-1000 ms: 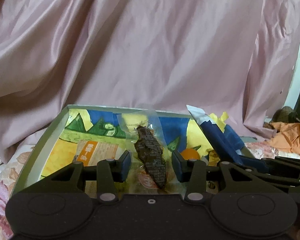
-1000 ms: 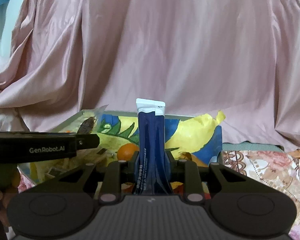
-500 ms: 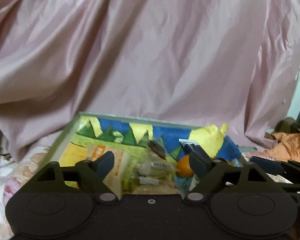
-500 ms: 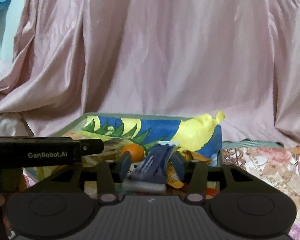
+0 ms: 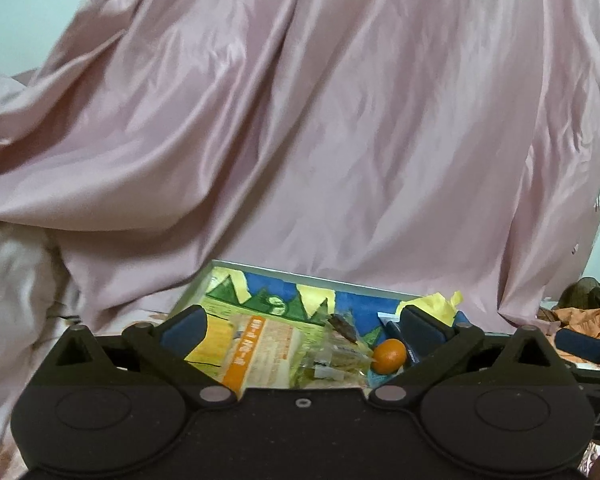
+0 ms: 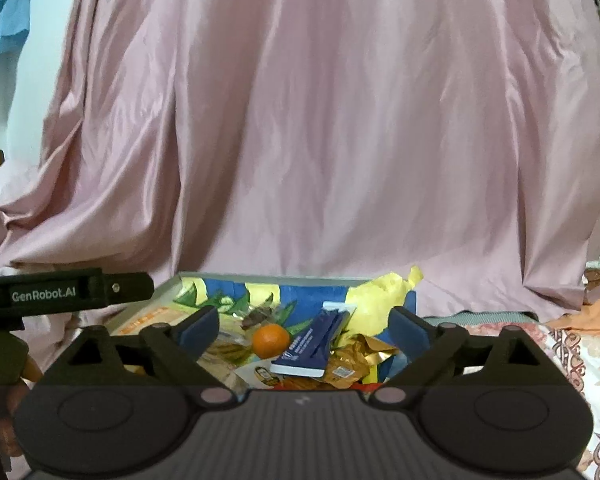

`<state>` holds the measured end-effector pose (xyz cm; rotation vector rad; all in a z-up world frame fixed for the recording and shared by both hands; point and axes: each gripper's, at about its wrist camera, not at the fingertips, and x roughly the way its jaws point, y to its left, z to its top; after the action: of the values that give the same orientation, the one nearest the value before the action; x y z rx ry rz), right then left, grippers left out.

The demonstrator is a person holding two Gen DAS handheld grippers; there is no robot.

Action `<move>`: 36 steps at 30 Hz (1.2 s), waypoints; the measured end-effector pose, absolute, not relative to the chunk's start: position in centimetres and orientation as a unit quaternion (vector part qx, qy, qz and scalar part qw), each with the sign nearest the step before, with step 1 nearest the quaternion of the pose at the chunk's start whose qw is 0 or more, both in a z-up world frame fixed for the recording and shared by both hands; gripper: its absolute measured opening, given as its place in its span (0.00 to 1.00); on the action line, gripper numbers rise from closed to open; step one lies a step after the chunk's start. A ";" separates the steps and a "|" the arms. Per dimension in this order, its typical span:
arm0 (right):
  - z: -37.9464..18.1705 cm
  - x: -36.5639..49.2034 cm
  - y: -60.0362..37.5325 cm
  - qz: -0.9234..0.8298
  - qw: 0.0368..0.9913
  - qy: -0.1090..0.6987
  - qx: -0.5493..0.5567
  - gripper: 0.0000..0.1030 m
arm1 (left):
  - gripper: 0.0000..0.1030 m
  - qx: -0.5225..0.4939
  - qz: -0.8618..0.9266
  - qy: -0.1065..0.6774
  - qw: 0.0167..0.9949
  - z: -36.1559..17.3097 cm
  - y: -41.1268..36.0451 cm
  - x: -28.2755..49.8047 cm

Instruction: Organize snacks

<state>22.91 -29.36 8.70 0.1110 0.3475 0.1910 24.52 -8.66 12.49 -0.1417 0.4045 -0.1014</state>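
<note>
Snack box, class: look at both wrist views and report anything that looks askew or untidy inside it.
The blue packet lies slanted across crumpled gold wrappers rather than flat in the box. An orange sits loose among the packets. At the far right corner the yellow lining is crumpled and sticks up above the rim.

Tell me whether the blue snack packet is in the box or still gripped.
In the box. The blue snack packet lies tilted on the other snacks beside the orange; the right hand-held gripper, jaws just opened, stands apart from it.
</note>
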 end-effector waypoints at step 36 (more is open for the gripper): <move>12.0 6.8 -24.1 0.097 0.992 0.084 0.018 1.00 | 0.99 -0.038 -0.007 0.149 0.988 13.6 -3.6 7.3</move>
<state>6.84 -24.08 11.96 0.0356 0.1689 0.1955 7.26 -3.61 13.60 -0.0764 0.2995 -0.0138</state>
